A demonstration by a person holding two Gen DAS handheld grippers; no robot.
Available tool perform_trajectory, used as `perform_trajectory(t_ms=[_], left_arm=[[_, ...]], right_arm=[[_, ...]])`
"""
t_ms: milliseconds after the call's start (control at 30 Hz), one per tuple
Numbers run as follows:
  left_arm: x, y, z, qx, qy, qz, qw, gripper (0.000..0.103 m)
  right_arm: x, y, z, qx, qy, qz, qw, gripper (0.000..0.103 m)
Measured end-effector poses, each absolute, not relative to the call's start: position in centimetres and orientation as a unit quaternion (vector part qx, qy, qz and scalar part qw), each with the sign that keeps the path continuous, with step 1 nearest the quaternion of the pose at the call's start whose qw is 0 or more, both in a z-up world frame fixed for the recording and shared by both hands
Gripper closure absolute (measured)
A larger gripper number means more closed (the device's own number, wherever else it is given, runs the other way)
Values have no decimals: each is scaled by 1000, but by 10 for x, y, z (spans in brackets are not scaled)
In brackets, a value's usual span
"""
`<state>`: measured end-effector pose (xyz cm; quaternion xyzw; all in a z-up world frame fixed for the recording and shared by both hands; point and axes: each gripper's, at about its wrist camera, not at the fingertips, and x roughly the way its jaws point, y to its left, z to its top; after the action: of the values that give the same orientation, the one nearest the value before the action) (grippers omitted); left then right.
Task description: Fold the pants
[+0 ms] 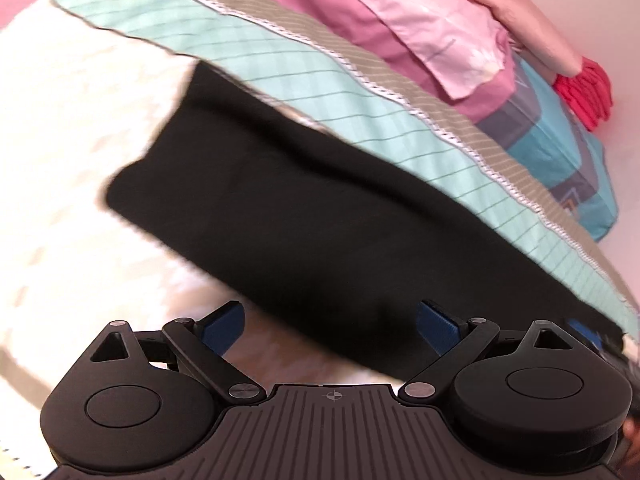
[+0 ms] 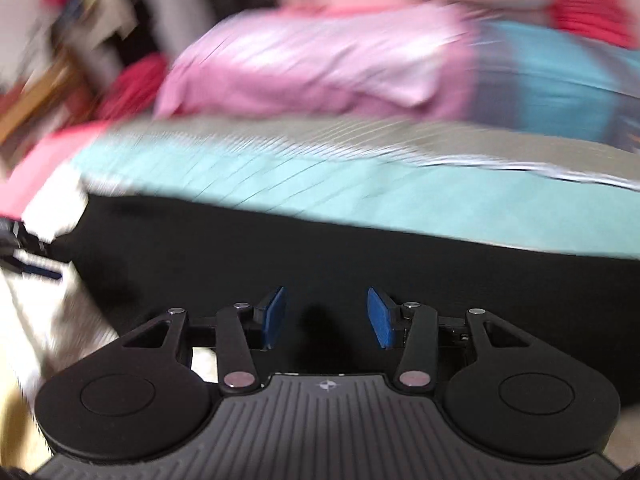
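Black pants (image 1: 280, 208) lie as a long flat band on a bed, across a white blanket (image 1: 80, 140) and beside a mint checked sheet (image 1: 280, 76). My left gripper (image 1: 330, 326) is open, its blue pads (image 1: 224, 326) spread wide just above the near edge of the pants, holding nothing. In the right wrist view, which is motion-blurred, the pants (image 2: 280, 248) fill the middle. My right gripper (image 2: 326, 318) is open over the black cloth, with its blue pads (image 2: 378, 316) apart and empty.
Pink bedding (image 1: 420, 28) is heaped at the far side of the bed, with a blue patterned cover (image 1: 560, 128) and red cloth (image 1: 588, 88) beyond. The right view shows pink bedding (image 2: 320, 68), the mint sheet (image 2: 320, 184) and blurred furniture (image 2: 60, 60) at far left.
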<state>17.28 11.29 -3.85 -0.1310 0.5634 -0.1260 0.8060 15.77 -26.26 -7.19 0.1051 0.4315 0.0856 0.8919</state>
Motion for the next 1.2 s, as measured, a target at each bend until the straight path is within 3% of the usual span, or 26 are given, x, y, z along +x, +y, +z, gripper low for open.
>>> perform_trajectory(t_ms=[33, 133, 200, 233, 267, 433, 600, 633, 667, 733, 833, 1033, 1133, 1200], left_arm=[[168, 119, -37, -123, 560, -120, 810, 0], [153, 142, -34, -103, 554, -100, 820, 0], [142, 160, -33, -96, 547, -89, 827, 0], [138, 168, -33, -95, 545, -83, 829, 0], [134, 176, -34, -96, 544, -77, 830, 0], [121, 200, -40, -101, 534, -60, 837, 0], [111, 211, -39, -103, 526, -58, 842, 0], [109, 214, -39, -104, 525, -57, 843, 0], [107, 217, -39, -104, 524, -56, 843, 0], [104, 222, -37, -106, 522, -52, 845, 0], [98, 229, -34, -115, 511, -55, 850, 0], [104, 226, -38, -119, 511, -51, 850, 0], [109, 216, -28, -101, 502, -75, 856, 0], [119, 208, -23, -83, 496, -83, 861, 0]], right_arm=[[174, -251, -81, 94, 449, 93, 884, 52], [204, -236, -75, 64, 435, 6, 898, 67], [201, -218, -51, 53, 363, 8, 930, 57], [200, -201, -43, 40, 347, 43, 936, 43], [205, -182, -39, 21, 347, 91, 933, 38], [242, -80, -42, -73, 338, 226, 911, 39], [299, -8, -50, -96, 333, 291, 892, 38], [304, 5, -54, -99, 342, 302, 884, 48], [304, 16, -56, -103, 359, 311, 874, 92], [307, 24, -51, -112, 364, 314, 870, 97], [302, -3, -21, -9, 341, 451, 825, 97], [344, 1, -70, -38, 407, 354, 842, 96], [343, 10, -72, -26, 402, 345, 848, 85], [343, 5, -65, -20, 407, 330, 851, 70]])
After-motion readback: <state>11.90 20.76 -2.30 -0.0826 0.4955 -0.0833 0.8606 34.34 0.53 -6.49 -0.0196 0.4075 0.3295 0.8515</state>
